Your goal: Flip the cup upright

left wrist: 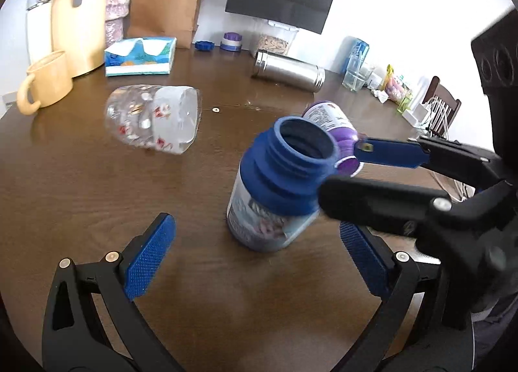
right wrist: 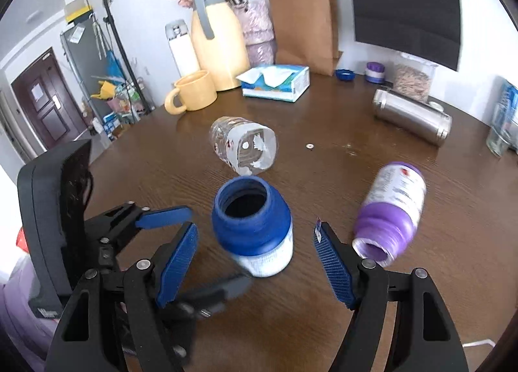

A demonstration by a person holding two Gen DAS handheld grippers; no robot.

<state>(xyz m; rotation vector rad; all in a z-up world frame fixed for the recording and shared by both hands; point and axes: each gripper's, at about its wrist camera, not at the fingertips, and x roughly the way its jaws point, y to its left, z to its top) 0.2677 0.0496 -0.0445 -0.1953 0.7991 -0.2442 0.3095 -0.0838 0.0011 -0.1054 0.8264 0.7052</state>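
Observation:
A blue-necked jar point(left wrist: 275, 184) point(right wrist: 252, 226) with no lid stands mouth up on the brown table point(left wrist: 97, 194), slightly blurred. My left gripper point(left wrist: 257, 224) is open, with the jar's base between its blue pads point(left wrist: 149, 258). My right gripper point(right wrist: 255, 228) is open too and straddles the same jar; in the left wrist view the right gripper point(left wrist: 341, 168) reaches in from the right at the jar's shoulder. A clear printed plastic cup point(left wrist: 152, 119) point(right wrist: 242, 148) lies on its side behind the jar. A purple bottle point(right wrist: 391, 210) point(left wrist: 330, 123) lies on its side to the right.
Along the back stand a yellow mug point(right wrist: 191, 90), a yellow jug point(right wrist: 217, 38), a tissue box point(right wrist: 275, 81), a paper bag point(right wrist: 304, 29) and a steel flask point(right wrist: 411, 116) on its side. A glass point(left wrist: 356, 74) and two loose lids point(right wrist: 344, 74) sit further right.

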